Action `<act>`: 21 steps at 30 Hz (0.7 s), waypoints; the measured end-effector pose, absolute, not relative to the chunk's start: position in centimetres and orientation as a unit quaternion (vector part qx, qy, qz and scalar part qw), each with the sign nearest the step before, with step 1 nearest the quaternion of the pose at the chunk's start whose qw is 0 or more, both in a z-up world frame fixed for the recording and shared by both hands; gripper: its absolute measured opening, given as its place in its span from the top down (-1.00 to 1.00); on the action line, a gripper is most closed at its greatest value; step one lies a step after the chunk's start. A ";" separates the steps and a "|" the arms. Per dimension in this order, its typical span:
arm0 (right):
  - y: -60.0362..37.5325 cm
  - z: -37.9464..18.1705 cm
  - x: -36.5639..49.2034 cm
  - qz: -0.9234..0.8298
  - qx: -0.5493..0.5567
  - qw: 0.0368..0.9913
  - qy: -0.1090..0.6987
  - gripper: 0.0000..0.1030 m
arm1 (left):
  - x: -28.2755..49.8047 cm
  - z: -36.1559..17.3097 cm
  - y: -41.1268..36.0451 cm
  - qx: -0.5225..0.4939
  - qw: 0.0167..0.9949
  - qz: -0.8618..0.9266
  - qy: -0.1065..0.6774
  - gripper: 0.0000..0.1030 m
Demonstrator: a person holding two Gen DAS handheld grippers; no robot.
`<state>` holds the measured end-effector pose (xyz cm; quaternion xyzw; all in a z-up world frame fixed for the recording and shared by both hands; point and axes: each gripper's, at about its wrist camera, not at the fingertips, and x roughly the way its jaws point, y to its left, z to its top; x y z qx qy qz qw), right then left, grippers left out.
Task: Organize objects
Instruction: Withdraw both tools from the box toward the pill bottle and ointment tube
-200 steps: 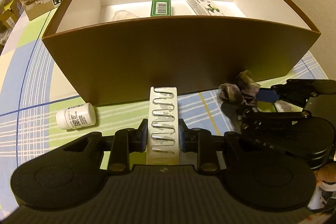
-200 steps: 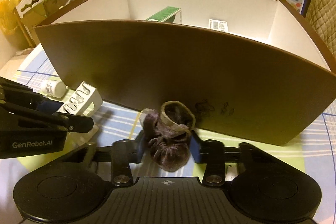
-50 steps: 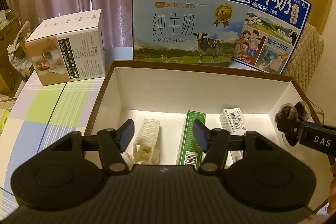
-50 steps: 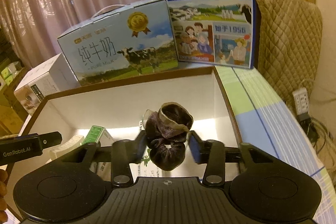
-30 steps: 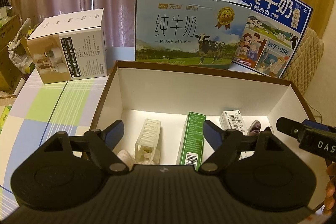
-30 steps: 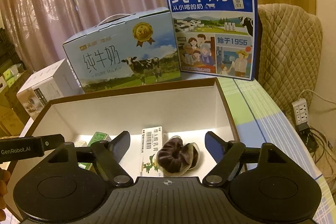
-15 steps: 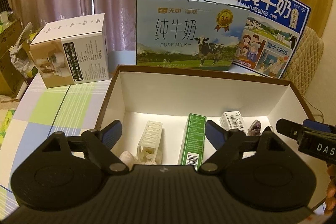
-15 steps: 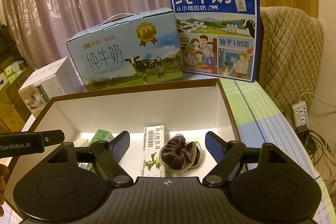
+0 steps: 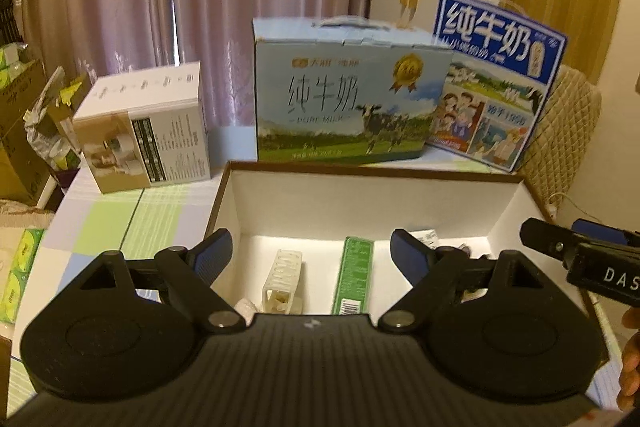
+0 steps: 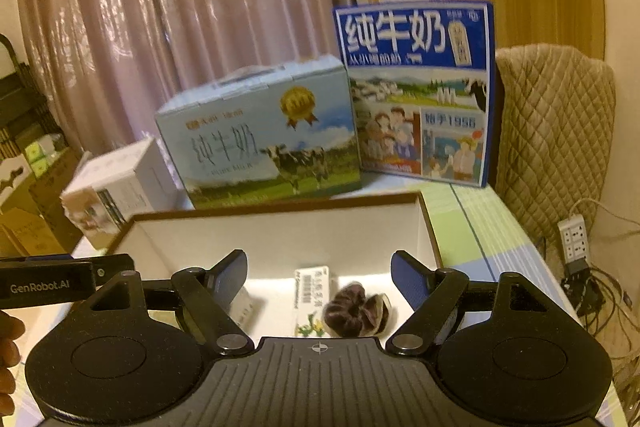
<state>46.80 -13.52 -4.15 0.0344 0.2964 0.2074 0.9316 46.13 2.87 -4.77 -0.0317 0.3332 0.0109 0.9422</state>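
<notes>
Both tools hang spread and empty over the brown white-lined cardboard box (image 9: 224, 195): left tool (image 9: 312, 255), right tool (image 10: 320, 271) above the dark crumpled sock (image 10: 354, 311).

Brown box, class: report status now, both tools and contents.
Left tool open, right tool open, both empty. Dark sock, white rack, green carton inside brown box. Nothing blocking.
</notes>
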 end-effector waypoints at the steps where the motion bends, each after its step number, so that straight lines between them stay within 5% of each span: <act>1: -13.6 -3.6 46.4 0.211 0.036 0.932 0.292 -0.48 | 45.8 -4.3 2.8 -0.032 0.943 0.011 0.331 -0.62; 21: -17.6 2.0 36.4 0.244 0.060 0.932 0.263 -0.57 | 33.8 1.6 2.0 -0.022 0.949 -0.034 0.312 -0.69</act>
